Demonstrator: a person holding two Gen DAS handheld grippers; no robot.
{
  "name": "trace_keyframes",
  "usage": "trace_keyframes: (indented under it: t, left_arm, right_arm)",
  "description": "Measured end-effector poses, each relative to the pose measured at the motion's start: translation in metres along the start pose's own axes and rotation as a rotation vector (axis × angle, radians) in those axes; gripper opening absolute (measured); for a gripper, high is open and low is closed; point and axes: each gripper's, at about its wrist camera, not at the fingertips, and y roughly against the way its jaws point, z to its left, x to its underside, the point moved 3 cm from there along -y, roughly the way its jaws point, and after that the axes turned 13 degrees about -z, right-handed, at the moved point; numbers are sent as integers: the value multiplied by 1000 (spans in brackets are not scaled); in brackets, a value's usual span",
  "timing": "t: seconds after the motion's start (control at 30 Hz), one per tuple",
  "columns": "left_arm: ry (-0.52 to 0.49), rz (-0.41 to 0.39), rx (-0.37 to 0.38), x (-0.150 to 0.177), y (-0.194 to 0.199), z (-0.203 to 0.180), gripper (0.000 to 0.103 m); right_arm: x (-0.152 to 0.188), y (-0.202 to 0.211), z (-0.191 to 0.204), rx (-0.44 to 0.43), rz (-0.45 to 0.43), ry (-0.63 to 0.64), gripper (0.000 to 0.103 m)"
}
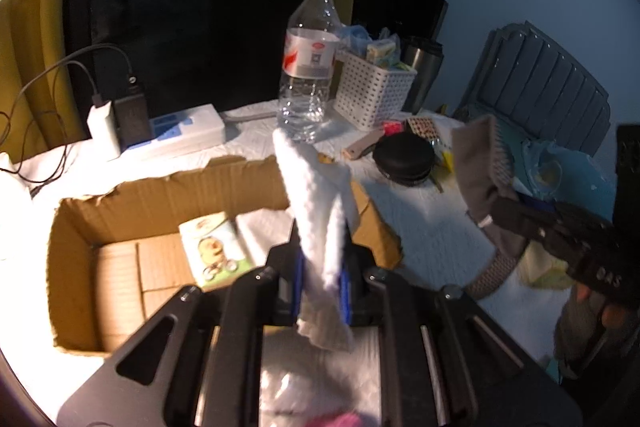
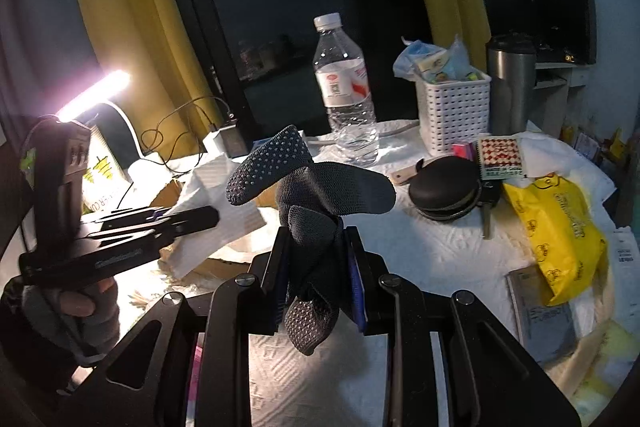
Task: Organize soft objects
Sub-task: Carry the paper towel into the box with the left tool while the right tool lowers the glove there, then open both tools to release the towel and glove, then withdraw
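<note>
My left gripper (image 1: 323,267) is shut on a white knitted cloth (image 1: 316,195), which stands up between the blue pads and hangs out below them. It hovers over the right end of an open cardboard box (image 1: 160,191) that holds a small printed pack (image 1: 214,247). In the right wrist view my right gripper (image 2: 318,267) is shut on a dark grey dotted sock (image 2: 320,187), bunched and sticking up above the table. The left gripper (image 2: 208,217) with its white cloth (image 2: 228,223) shows at the left there. The right gripper (image 1: 500,207) with the sock (image 1: 478,163) shows at the right in the left wrist view.
On the white-covered table stand a water bottle (image 2: 346,95), a white perforated basket (image 2: 454,115), a steel tumbler (image 2: 510,83) and a black round case (image 2: 444,187). A yellow bag (image 2: 560,235) lies right; a power strip (image 1: 180,131) with chargers lies behind the box. A lamp (image 2: 96,95) glows left.
</note>
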Motion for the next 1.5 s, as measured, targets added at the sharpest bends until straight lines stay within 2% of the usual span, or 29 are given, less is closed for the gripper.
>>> trace_keyframes:
  t: [0.07,0.2,0.23,0.27,0.5,0.73,0.83,0.97,1.03,1.07,1.1,1.17,1.5]
  left_arm:
    - [7,12,1,-1,-9,0,17]
    - [19,100,23,5,-27,2,43]
    - [19,101,26,6,-27,2,64]
    - [21,92,29,6,-25,2,77]
    - [33,33,20,0,5,20,77]
    - [71,-12,-37,0,36,57,77]
    - [91,-22,-61,2,44,73,77]
    - [114,-28,-77,6,53,90,77]
    - [125,-30,-78,8,56,96,77]
    - [128,-32,-78,8,57,97,77]
    - [130,-34,-78,9,59,99,77]
    - [134,-35,-79,10,61,101,77]
    - [135,-61,-71,12,81,98,77]
  right_arm:
    - [-2,3,-4,9,-9,-5,28]
    - [-7,4,-10,22,-30,-15,28]
    - [-9,3,-10,25,-33,-14,28]
    - [-12,2,-9,26,-37,-10,28]
    - [-35,-17,14,-12,-68,42,28]
    - [-37,-52,50,-65,-43,85,28]
    - [-30,-70,61,-70,-9,97,28]
    - [-12,-99,67,-47,80,92,28]
    - [-2,-112,69,-21,125,104,31]
    - [2,-116,70,-2,145,113,38]
    - [4,-117,71,5,151,113,46]
    - [5,-116,71,9,153,105,51]
    - [1,-87,76,46,129,113,52]
